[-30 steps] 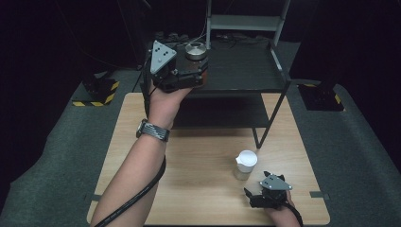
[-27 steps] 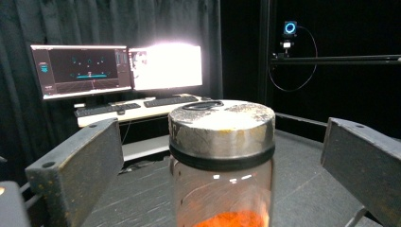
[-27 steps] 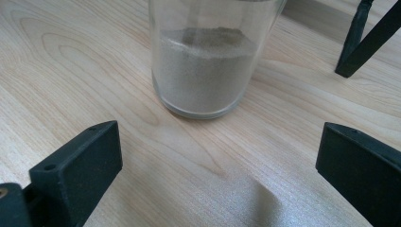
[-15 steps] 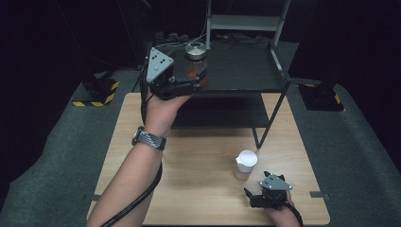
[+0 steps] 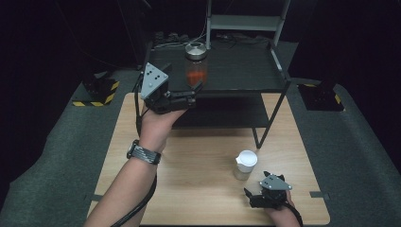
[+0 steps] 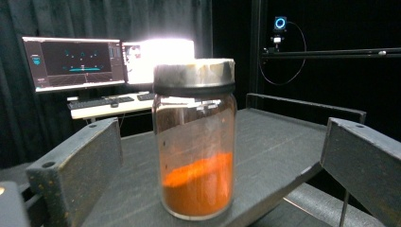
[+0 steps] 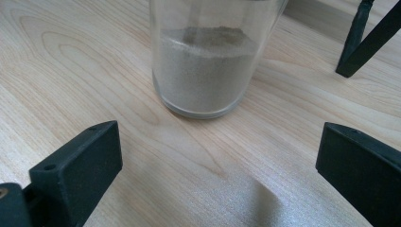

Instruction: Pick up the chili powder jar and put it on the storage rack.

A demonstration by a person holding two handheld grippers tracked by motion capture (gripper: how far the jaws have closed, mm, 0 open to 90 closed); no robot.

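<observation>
On the black shelf (image 5: 236, 71) above the desk (image 5: 198, 161), my left claw (image 6: 203, 156) gapes wide around a jar of orange powder (image 6: 196, 142) without touching it, while my right claw (image 7: 213, 156), equally wide, faces a jar of grey powder (image 7: 208, 61) on the desk.

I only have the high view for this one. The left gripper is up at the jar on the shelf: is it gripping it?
Observer: No. The jaws of the left gripper stand wide open, clear of the jar on both sides.
Operator: What's inside?
Observer: Orange powder in the lower part.
Operator: And the right gripper?
Observer: Open too; the second jar, holding grey powder, stands ahead of its jaws.
</observation>
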